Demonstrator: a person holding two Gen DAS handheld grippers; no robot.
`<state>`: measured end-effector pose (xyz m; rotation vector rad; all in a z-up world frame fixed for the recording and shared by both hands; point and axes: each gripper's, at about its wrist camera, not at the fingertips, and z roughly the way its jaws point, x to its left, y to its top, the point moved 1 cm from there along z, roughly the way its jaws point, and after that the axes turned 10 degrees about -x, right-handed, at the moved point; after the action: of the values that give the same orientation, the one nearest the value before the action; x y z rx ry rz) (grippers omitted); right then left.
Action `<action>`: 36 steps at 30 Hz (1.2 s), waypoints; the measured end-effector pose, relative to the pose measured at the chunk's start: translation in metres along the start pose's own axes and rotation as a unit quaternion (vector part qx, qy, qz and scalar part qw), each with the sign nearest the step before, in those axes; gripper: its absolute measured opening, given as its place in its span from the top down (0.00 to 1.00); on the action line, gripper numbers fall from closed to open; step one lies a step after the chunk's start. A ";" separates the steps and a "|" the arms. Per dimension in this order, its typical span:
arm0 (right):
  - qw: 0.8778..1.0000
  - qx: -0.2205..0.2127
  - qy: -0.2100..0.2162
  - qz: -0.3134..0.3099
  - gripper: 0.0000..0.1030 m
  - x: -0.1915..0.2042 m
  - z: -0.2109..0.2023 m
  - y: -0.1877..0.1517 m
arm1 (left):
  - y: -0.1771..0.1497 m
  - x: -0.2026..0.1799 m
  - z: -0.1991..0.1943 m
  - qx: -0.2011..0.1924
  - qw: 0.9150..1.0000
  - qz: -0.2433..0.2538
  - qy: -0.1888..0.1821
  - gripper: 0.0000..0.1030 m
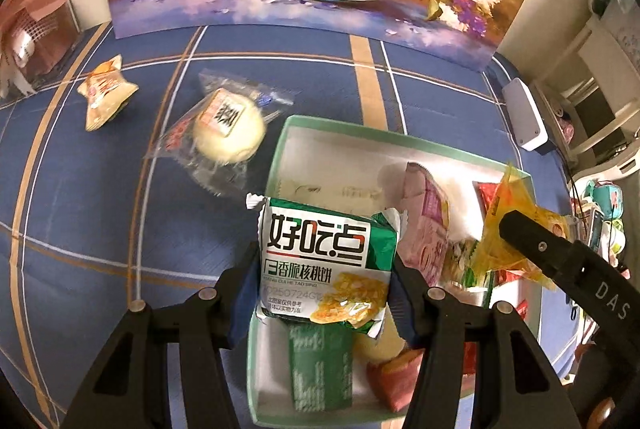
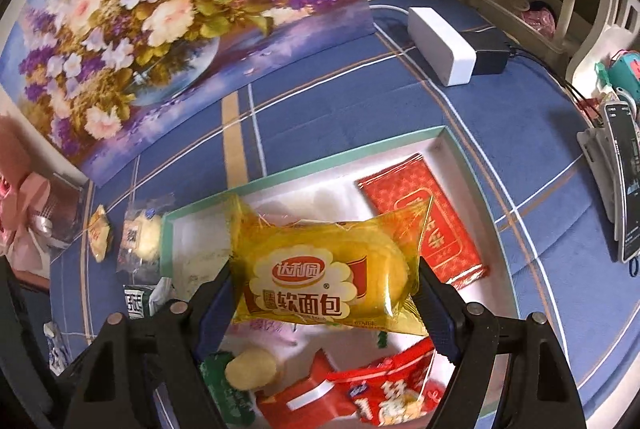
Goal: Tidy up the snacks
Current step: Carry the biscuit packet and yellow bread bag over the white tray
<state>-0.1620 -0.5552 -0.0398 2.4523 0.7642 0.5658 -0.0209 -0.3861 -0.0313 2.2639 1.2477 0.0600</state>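
Blue checked cloth covered the table (image 1: 100, 213), a flower painting propped behind, and both packets hung right over the shallow white box with the mint-green rim (image 1: 276, 157) — the drop was straight down for each. Left gripper (image 1: 324, 281) was clamped on the green-and-white walnut-biscuit packet (image 1: 326, 265), upright over the box's near left end; right gripper (image 2: 326, 289) was squeezed on the yellow soft-bread packet (image 2: 324, 269), long axis across the fingers, over the middle. A wrapped pale round bun (image 1: 228, 127) and small orange packet (image 1: 104, 91) lay on the cloth, nearer the left gripper.
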 end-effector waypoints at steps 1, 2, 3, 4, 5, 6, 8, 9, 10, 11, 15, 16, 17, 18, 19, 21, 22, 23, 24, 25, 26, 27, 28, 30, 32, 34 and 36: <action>1.000 -0.001 -0.002 0.004 0.19 -0.003 0.002 0.002 | 0.002 -0.002 0.003 -0.001 1.000 0.000 -0.001 0.43; 1.000 -0.002 -0.004 0.006 0.19 -0.005 0.004 0.003 | 0.005 -0.004 0.007 -0.004 1.000 0.000 -0.002 0.43; 1.000 -0.002 -0.005 0.008 0.19 -0.007 0.006 0.005 | 0.007 -0.005 0.009 -0.005 1.000 -0.001 -0.002 0.43; 1.000 -0.002 -0.006 0.011 0.19 -0.009 0.008 0.007 | 0.009 -0.007 0.011 -0.008 1.000 -0.002 -0.003 0.43; 1.000 -0.002 -0.006 0.012 0.19 -0.010 0.010 0.008 | 0.012 -0.008 0.014 -0.011 1.000 -0.003 -0.004 0.43; 1.000 -0.002 -0.008 0.014 0.19 -0.012 0.012 0.009 | 0.014 -0.009 0.016 -0.013 1.000 -0.003 -0.005 0.43; 1.000 -0.002 -0.011 0.014 0.19 -0.013 0.016 0.011 | 0.018 -0.011 0.021 -0.015 1.000 -0.004 -0.007 0.43; 1.000 -0.001 -0.012 0.013 0.19 -0.013 0.018 0.012 | 0.021 -0.011 0.023 -0.016 1.000 -0.006 -0.009 0.43; 1.000 0.000 -0.012 0.012 0.19 -0.012 0.021 0.012 | 0.022 -0.011 0.025 -0.017 1.000 -0.007 -0.009 0.43; 1.000 0.001 -0.013 0.011 0.19 -0.012 0.023 0.012 | 0.024 -0.012 0.027 -0.018 1.000 -0.009 -0.010 0.43; 1.000 0.000 -0.018 0.006 0.19 -0.009 0.030 0.015 | 0.030 -0.014 0.037 -0.021 1.000 -0.008 -0.012 0.43; 1.000 0.001 -0.020 0.004 0.19 -0.009 0.032 0.015 | 0.031 -0.015 0.039 -0.019 1.000 -0.008 -0.012 0.43; 1.000 0.002 -0.022 0.004 0.19 -0.009 0.033 0.015 | 0.032 -0.015 0.041 -0.019 1.000 -0.008 -0.012 0.43; 1.000 0.003 -0.023 0.004 0.19 -0.010 0.034 0.015 | 0.032 -0.016 0.044 -0.018 1.000 -0.008 -0.012 0.43; 1.000 0.003 -0.025 0.003 0.19 -0.010 0.035 0.016 | 0.033 -0.016 0.045 -0.018 1.000 -0.009 -0.013 0.43; 1.000 0.005 -0.029 0.001 0.19 -0.011 0.038 0.016 | 0.033 -0.017 0.048 -0.018 1.000 -0.012 -0.018 0.43; 1.000 0.006 -0.031 0.000 0.19 -0.011 0.039 0.016 | 0.033 -0.017 0.048 -0.018 1.000 -0.013 -0.020 0.43; 0.999 0.007 -0.032 -0.001 0.19 -0.011 0.040 0.017 | 0.032 -0.017 0.049 -0.020 1.000 -0.012 -0.021 0.43; 0.999 0.009 -0.033 -0.001 0.19 -0.011 0.042 0.017 | 0.031 -0.017 0.049 -0.021 1.000 -0.011 -0.021 0.43; 0.999 0.010 -0.033 -0.002 0.19 -0.011 0.043 0.017 | 0.031 -0.017 0.048 -0.023 0.999 -0.011 -0.021 0.43; 0.999 0.011 -0.033 -0.002 0.19 -0.011 0.043 0.017 | 0.030 -0.016 0.048 -0.025 0.999 -0.011 -0.022 0.43; 0.999 0.012 -0.034 -0.002 0.19 -0.010 0.044 0.017 | 0.029 -0.015 0.047 -0.026 0.999 -0.013 -0.023 0.43; 0.999 0.013 -0.035 -0.003 0.19 -0.010 0.044 0.017 | 0.029 -0.015 0.046 -0.026 0.999 -0.013 -0.023 0.43; 0.999 0.016 -0.037 -0.006 0.19 -0.009 0.045 0.017 | 0.027 -0.013 0.044 -0.027 0.999 -0.013 -0.023 0.42; 0.999 0.018 -0.038 -0.009 0.19 -0.007 0.047 0.017 | 0.026 -0.013 0.043 -0.027 0.999 -0.013 -0.021 0.42; 0.999 0.022 -0.038 -0.011 0.19 -0.006 0.049 0.017 | 0.025 -0.013 0.043 -0.025 0.999 -0.011 -0.019 0.41; 0.999 0.024 -0.039 -0.013 0.19 -0.006 0.050 0.016 | 0.026 -0.014 0.042 -0.023 1.000 -0.011 -0.018 0.38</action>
<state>-0.1342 -0.5871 -0.0711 2.4887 0.7848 0.4446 0.0033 -0.4267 -0.0516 2.2034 1.2388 0.0383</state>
